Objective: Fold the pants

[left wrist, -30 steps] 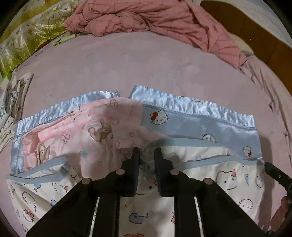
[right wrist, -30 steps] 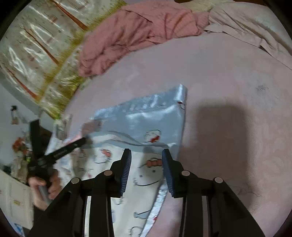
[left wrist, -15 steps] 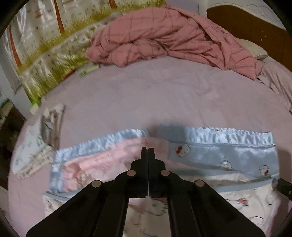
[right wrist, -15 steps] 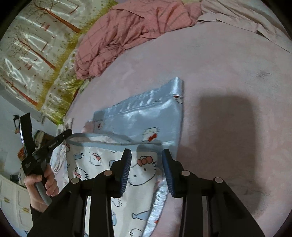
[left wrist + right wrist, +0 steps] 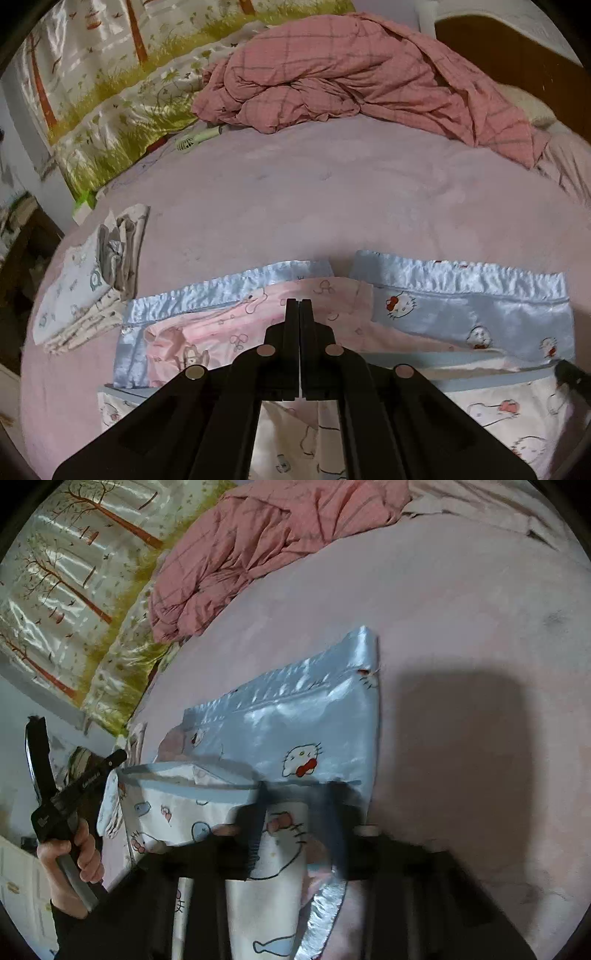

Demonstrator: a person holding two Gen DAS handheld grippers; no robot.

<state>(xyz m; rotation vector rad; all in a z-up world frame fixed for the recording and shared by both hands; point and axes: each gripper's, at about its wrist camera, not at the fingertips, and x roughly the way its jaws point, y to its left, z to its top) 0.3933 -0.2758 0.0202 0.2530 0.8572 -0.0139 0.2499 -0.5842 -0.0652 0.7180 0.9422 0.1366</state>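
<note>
I hold the black left gripper (image 5: 299, 302) with its jaws pressed fully together, apparently pinching the white cartoon-print satin pants (image 5: 509, 410); fabric hangs beneath it. The blurred right gripper (image 5: 295, 812) is closing, with the pants' blue-trimmed edge between its fingers. The pants lie nearest me on the pink plush bedspread (image 5: 295, 206), overlapping a glossy blue-and-pink satin garment (image 5: 461, 314). Risk, as I judge it: slick satin can slide from a thin pinch, or the jaws may catch the under-layer too. Farther off lie a folded cloth stack (image 5: 85, 291) and a crumpled red checked blanket (image 5: 351, 74).
</note>
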